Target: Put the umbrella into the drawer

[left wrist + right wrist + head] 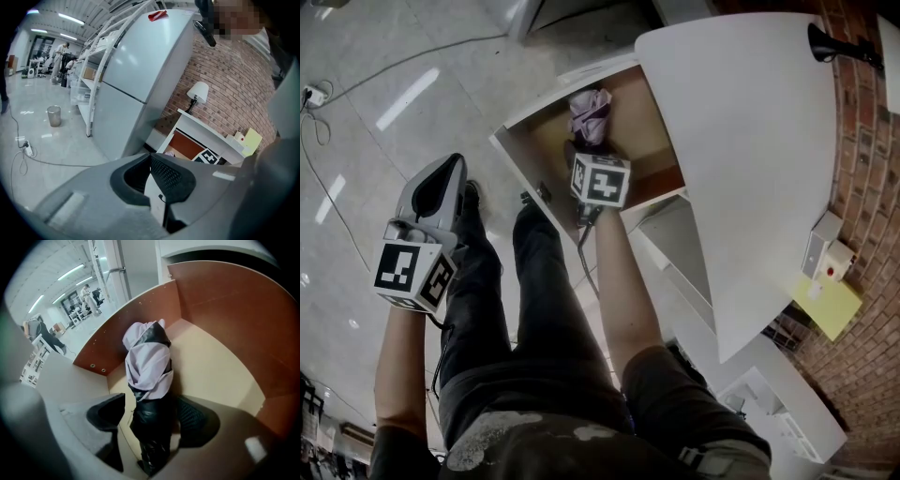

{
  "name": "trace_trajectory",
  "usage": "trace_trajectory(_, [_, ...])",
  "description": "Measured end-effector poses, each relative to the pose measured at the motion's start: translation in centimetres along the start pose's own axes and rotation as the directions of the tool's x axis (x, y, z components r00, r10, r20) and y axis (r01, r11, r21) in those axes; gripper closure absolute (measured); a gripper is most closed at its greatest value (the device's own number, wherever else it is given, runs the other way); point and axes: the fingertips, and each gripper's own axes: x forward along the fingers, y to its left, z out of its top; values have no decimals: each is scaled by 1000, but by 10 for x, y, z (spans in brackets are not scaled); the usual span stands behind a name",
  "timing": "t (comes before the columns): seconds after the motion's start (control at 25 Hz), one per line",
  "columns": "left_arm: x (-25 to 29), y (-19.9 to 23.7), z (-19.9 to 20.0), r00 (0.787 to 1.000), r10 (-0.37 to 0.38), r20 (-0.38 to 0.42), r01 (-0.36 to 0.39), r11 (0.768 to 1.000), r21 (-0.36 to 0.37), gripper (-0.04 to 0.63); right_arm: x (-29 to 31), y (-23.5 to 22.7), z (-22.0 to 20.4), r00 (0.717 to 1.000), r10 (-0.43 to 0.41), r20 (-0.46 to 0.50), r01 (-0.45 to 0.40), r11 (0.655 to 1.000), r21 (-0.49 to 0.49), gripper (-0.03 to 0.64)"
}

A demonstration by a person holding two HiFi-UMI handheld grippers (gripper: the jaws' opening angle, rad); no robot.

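The folded umbrella (591, 114), lilac cloth over a black body, lies on the floor of the open wooden drawer (534, 150). In the right gripper view the umbrella (147, 366) runs away from me along the drawer's floor (215, 362). My right gripper (150, 411) points steeply down into the drawer and stands open, its black pads on either side of the umbrella's dark near end, with a gap at the left pad. In the head view the right gripper (586, 159) sits under its marker cube. My left gripper (450, 171) hangs over the floor left of the drawer, shut and empty (150, 157).
The white cabinet top (750, 141) overhangs the drawer on the right, with a brick wall (862, 281) and a yellow note (830, 305) beyond. The person's legs (534, 281) stand at the drawer front. A cable (356, 84) crosses the tiled floor. A grey fridge (140, 70) stands nearby.
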Motion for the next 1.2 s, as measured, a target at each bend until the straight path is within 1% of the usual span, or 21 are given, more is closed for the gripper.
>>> trace_trajectory(0.16, [-8, 2, 6, 1000, -9, 11, 9, 1000, -9, 584, -15, 0, 4, 1000, -13, 18, 13, 999, 32, 268])
trace_trajectory(0.28, [-20, -2, 17, 999, -26, 22, 26, 1000, 3, 584, -40, 4, 1, 999, -20, 32, 18, 998, 63, 268])
trace_trajectory(0.48, [-40, -9, 48, 996, -60, 58, 58, 997, 43, 584, -88, 19, 16, 995, -18, 97, 9, 996, 90, 268])
trace_trajectory(0.64, [-64, -18, 81, 992, -91, 93, 84, 994, 73, 584, -136, 38, 40, 987, -15, 163, 0, 996, 93, 268])
trace_trajectory(0.8, [-91, -20, 118, 984, -116, 133, 101, 988, 118, 584, -185, 67, 75, 967, 20, 255, -46, 994, 95, 268])
trace_trajectory(0.96, [-116, -16, 146, 979, -121, 165, 100, 986, 134, 584, -228, 93, 107, 937, 61, 343, -91, 993, 73, 270])
trace_trajectory(1.12, [-137, -8, 157, 976, -106, 190, 81, 987, 138, 584, -267, 110, 129, 903, 78, 422, -103, 994, 38, 280])
trace_trajectory(1.2, [-145, -6, 159, 977, -102, 187, 80, 989, 124, 584, -286, 113, 135, 891, 75, 448, -94, 995, 22, 325])
